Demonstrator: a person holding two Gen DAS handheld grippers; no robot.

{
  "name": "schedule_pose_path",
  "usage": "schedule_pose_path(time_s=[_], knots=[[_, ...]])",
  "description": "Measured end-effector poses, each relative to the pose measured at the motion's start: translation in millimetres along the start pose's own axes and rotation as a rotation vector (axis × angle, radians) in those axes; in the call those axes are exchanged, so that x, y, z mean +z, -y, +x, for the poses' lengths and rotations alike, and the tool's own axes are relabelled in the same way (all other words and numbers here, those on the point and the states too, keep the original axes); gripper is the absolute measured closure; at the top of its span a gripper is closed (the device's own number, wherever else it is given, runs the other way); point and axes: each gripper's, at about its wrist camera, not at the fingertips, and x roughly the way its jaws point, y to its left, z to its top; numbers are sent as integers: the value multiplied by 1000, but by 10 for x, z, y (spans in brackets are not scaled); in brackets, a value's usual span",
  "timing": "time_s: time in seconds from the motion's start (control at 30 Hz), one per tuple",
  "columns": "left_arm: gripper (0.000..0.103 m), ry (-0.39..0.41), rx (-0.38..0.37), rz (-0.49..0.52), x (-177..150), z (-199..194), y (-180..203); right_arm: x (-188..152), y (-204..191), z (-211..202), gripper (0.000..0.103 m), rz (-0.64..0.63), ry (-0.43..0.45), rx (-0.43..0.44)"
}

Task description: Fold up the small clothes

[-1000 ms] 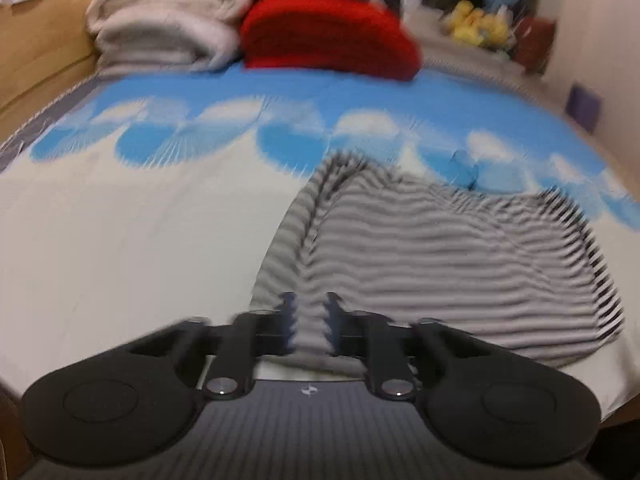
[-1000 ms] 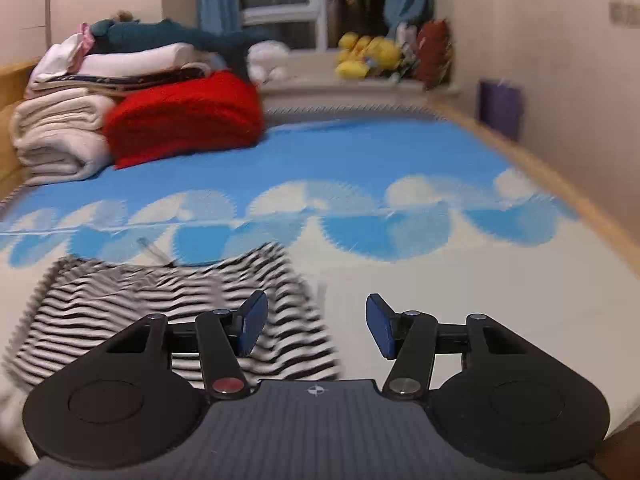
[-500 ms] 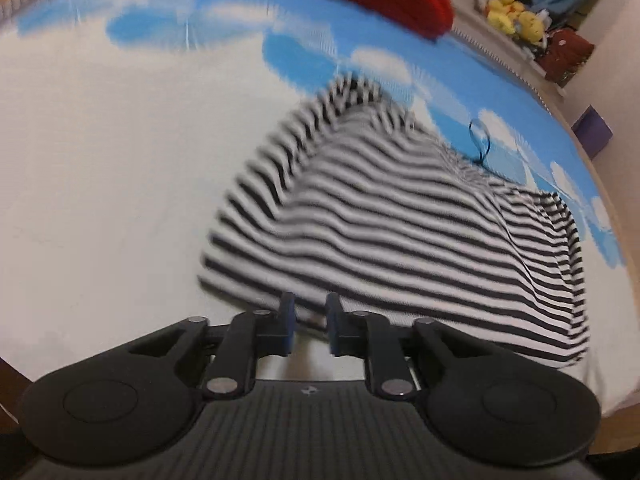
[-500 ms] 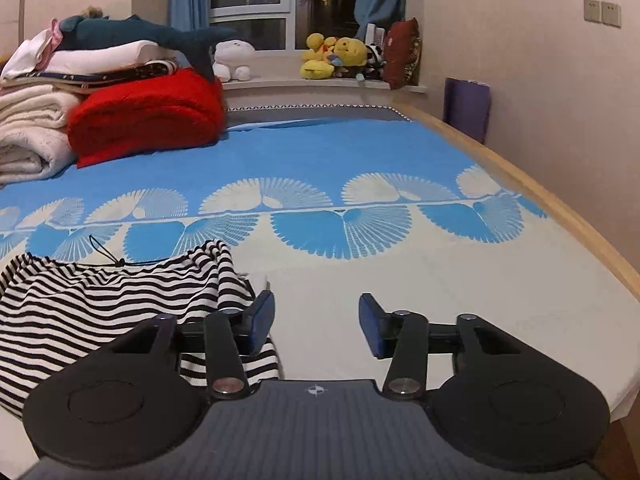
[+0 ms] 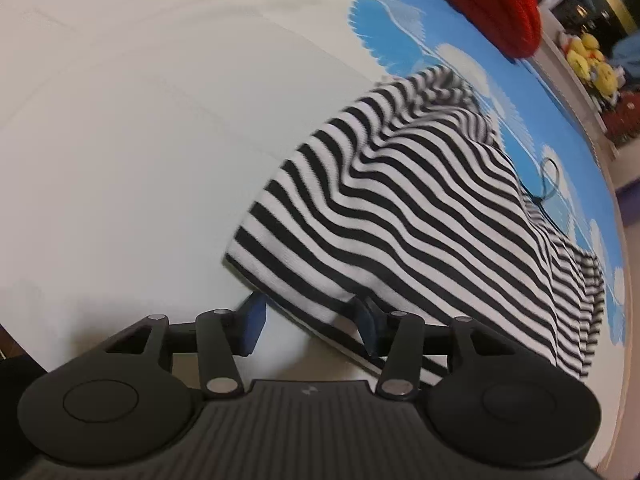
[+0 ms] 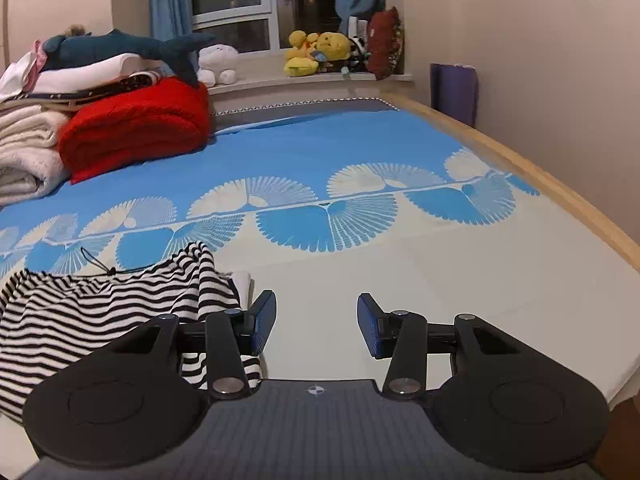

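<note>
A black-and-white striped garment (image 5: 420,208) lies rumpled on the bed sheet (image 5: 120,140). A thin black cord (image 5: 548,184) loops at its far side. My left gripper (image 5: 310,322) points steeply down at the garment's near corner. Its jaws are opening. The hem drapes between the fingers and over the right fingertip (image 5: 366,330), and the pads do not press on it. In the right wrist view the garment (image 6: 100,312) ends beside the left finger. My right gripper (image 6: 316,322) stands open over bare white sheet with nothing between its fingers.
A red folded blanket (image 6: 136,132) and stacked white blankets (image 6: 24,152) with a plush shark (image 6: 120,46) sit at the bed's far left. Plush toys (image 6: 320,54) line the window sill. A wooden bed edge (image 6: 560,196) runs along the right.
The left gripper has dropped and tipped down onto the garment's near corner, and its jaws went from shut to apart. The right gripper slid off the garment's corner to the right, its jaws slightly narrower.
</note>
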Motion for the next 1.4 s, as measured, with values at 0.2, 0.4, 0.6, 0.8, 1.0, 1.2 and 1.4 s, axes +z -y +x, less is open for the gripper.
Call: schedule_pose_path(time_s=[0.2,0.4,0.6,0.8,1.0,1.2,1.4], knots=[[52,29,20,-42,26,15,-21,1,7,28,56,9,-1,-25],[94,31,17,16,32,42,31,-16,-9,66,56,20,-19,-55],[97,147,-11,113,-29,-286,67,12,-61,102,56,98,-25,-73],[98,200,9,129,-47,-580,-152,56,-182,102,56,146,4,-73],[97,238,276,249,-105,-685,-42,95,-226,118,56,138,15,-53],[98,426,147,519,-361,-1159,1088,146,-109,92,56,151,33,-32],[98,410,-199,816,-1239,-1142,2521,126,92,20,56,156,43,-27]])
